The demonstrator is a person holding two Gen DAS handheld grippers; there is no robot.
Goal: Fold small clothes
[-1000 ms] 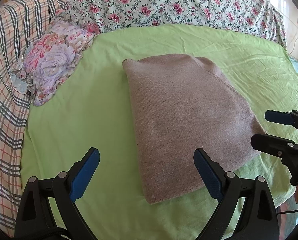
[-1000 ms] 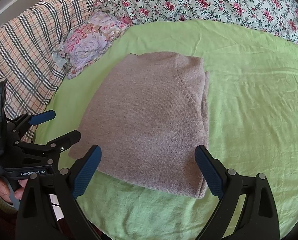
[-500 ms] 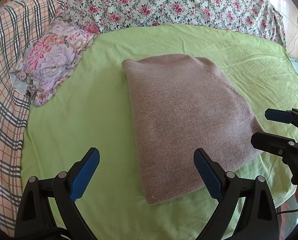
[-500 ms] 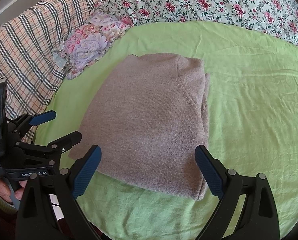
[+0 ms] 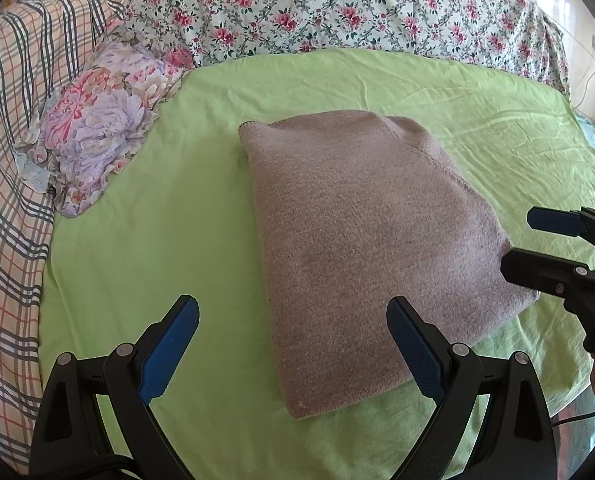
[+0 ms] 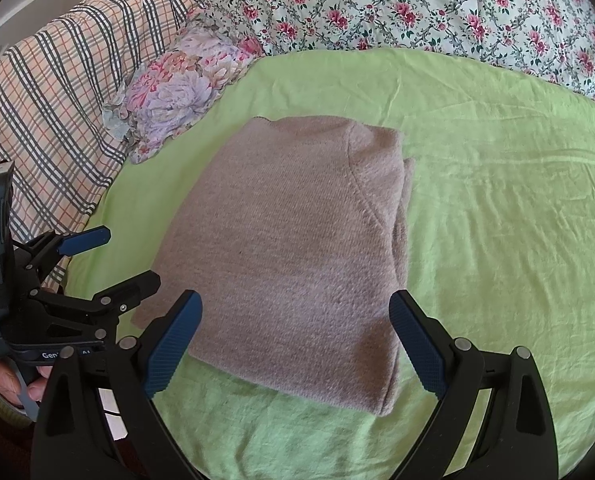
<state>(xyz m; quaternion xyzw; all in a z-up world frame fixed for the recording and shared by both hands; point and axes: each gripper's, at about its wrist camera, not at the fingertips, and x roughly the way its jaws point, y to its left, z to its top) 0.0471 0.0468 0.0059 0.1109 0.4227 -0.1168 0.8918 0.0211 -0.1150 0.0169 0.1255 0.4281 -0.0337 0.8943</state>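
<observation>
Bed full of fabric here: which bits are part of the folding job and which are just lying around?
Part of the job:
- folded mauve knit garment
- left gripper, open
- right gripper, open

Just lying about:
- green sheet
- floral pillow
- rose-print quilt
- plaid blanket

Two wrist views, near, facing folded sweater (image 5: 373,264), shared

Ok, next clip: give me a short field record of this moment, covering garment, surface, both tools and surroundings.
garment: grey-brown knit sweater, folded into a rough rectangle, lying flat
surface: green sheet on a bed
left tool: open, empty, near the sweater's near left corner
right tool: open, empty, over the sweater's near edge
contact: neither tool grips fabric
surroundings: floral pillow, plaid cover, flowered quilt
</observation>
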